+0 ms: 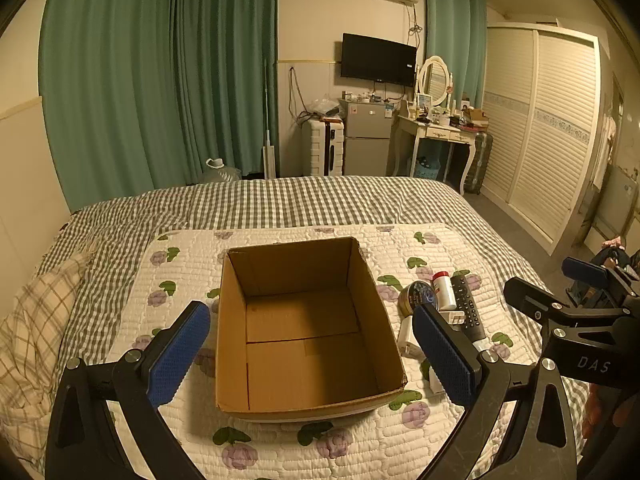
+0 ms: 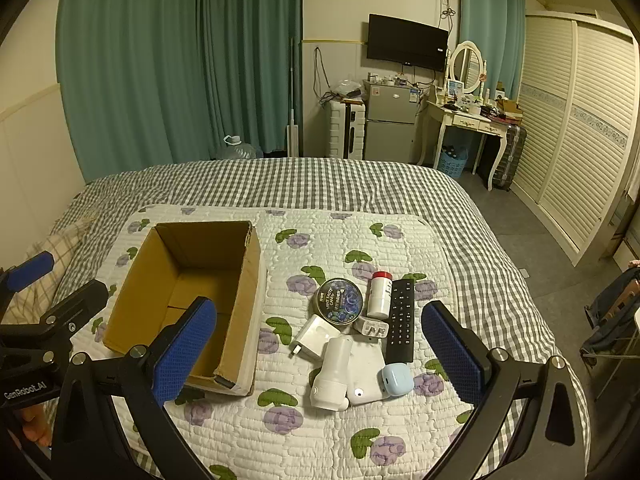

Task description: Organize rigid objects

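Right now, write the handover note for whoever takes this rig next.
Left gripper: open, holding nothing, hovering over the cardboard box.
Right gripper: open, holding nothing, above the pile.
Box sits on the floral quilt; nothing visible inside it.
Pile lies to its right: candy tin, red-capped white bottle, black remote, two white chargers, white device, blue earbud case.
Done: nothing boxed.
Left: move every item into the box.

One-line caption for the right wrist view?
Open right gripper hovers over clutter beside an empty cardboard box on the quilt.
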`<state>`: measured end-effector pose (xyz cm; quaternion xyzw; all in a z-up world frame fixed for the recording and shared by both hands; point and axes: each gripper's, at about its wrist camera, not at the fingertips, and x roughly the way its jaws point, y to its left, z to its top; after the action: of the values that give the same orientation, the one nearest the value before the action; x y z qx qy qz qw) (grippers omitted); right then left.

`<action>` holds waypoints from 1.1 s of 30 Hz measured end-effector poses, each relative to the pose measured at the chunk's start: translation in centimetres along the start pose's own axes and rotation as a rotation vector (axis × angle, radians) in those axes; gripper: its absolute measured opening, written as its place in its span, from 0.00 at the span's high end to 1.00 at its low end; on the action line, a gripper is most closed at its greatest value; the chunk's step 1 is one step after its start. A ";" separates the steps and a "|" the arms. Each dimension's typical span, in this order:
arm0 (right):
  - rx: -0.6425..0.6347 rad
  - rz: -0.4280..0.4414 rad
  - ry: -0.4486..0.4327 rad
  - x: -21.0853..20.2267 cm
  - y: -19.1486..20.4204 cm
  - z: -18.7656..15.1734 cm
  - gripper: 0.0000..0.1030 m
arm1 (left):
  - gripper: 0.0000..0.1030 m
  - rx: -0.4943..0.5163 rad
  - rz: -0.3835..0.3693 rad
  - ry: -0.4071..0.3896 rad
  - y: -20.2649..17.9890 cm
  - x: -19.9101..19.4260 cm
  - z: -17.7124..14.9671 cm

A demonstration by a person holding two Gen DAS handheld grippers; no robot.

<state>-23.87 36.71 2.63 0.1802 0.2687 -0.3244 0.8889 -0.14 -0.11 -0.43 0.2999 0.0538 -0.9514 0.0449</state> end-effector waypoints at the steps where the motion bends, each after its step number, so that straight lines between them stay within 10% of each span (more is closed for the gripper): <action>1: 0.000 0.004 0.000 0.0 0.0 0.0 0.00 | 0.00 -0.002 0.001 0.000 0.0 0.0 0.0; 33: -0.087 0.170 0.042 -1.1 -0.4 -0.8 0.00 | 0.00 -0.028 0.032 0.011 0.2 0.1 0.2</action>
<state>-25.14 37.39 2.59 0.1703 0.2850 -0.2320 0.9143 -0.35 -0.31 -0.36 0.3053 0.0623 -0.9480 0.0641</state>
